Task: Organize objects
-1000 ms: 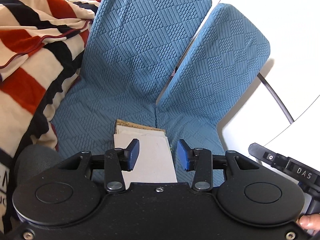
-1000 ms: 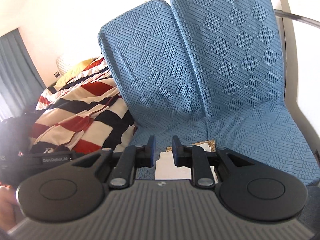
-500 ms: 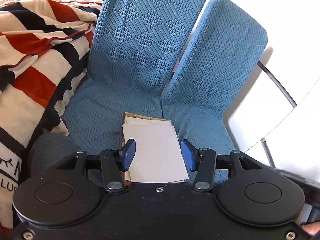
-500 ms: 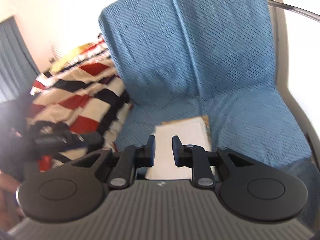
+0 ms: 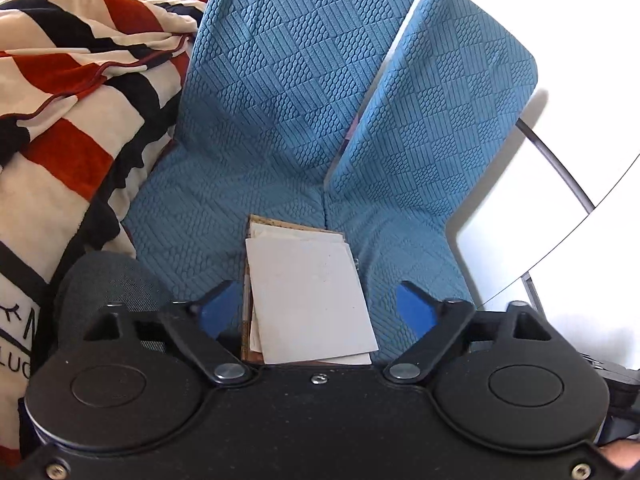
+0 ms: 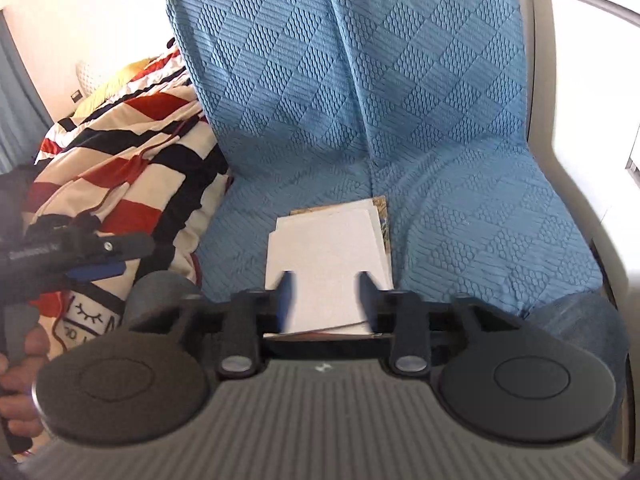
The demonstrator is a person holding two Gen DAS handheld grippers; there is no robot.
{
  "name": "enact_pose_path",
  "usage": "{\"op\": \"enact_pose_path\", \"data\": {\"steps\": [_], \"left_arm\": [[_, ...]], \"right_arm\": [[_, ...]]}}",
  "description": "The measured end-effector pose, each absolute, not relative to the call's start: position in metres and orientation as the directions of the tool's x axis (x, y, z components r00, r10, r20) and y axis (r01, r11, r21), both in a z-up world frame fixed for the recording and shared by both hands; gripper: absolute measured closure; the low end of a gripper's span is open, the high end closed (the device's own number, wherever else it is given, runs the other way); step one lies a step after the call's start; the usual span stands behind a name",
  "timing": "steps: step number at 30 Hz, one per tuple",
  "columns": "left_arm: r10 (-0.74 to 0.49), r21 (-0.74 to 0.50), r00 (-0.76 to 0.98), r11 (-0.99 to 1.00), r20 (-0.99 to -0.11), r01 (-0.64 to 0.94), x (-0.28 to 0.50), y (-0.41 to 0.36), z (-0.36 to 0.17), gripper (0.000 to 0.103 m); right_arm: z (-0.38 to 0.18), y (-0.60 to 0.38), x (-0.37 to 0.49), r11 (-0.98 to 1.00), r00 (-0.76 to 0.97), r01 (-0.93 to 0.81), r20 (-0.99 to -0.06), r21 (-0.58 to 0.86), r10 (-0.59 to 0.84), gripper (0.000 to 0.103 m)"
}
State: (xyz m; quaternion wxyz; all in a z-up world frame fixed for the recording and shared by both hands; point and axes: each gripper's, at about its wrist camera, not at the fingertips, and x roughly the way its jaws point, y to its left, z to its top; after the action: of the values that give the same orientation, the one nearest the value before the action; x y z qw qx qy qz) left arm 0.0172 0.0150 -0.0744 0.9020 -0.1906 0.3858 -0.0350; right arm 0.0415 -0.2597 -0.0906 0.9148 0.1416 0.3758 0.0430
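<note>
A stack of white cards and papers (image 5: 308, 300) lies on the seat of a blue quilted chair (image 5: 288, 112), with a brown-edged sheet under it. My left gripper (image 5: 316, 312) hovers over the stack's near end, its jaws opening wide, blue pads clear of the paper. In the right wrist view the same stack (image 6: 328, 252) lies on the blue chair (image 6: 360, 100). My right gripper (image 6: 325, 292) is above its near end, jaws opening and blurred, nothing pinched between them. The left gripper (image 6: 92, 268) shows at the left edge there, held by a hand.
A red, black and cream striped blanket (image 5: 60, 100) is heaped left of the chair. A dark grey cushion (image 5: 108, 280) sits by the seat's left front. A white wall (image 5: 560, 40) and a metal chair rail (image 5: 556, 168) are on the right.
Both grippers' jaws have spread apart, the left widely, the right from nearly shut. Both have come closer over the stack, which now fills more of each view.
</note>
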Motion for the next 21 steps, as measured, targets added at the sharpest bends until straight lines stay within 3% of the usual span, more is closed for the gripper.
{"op": "enact_pose_path", "data": {"steps": [2, 3, 21], "left_arm": [[-0.213, -0.367, 0.703, 0.927, -0.678, -0.073, 0.017, 0.013, -0.074, 0.006], [-0.215, -0.365, 0.706, 0.928, -0.674, -0.067, 0.016, 0.013, -0.074, 0.002], [-0.156, -0.313, 0.679, 0.943, -0.718, -0.115, 0.025, 0.018, -0.082, 0.001]], "right_arm": [[-0.092, -0.261, 0.043, 0.954, 0.721, 0.037, -0.669, 0.299, 0.182, 0.010], [-0.092, -0.262, 0.044, 0.953, 0.724, 0.036, -0.665, 0.300, 0.182, 0.006], [-0.106, -0.266, 0.053, 0.954, 0.693, 0.092, -0.706, 0.287, 0.146, 0.006]]}}
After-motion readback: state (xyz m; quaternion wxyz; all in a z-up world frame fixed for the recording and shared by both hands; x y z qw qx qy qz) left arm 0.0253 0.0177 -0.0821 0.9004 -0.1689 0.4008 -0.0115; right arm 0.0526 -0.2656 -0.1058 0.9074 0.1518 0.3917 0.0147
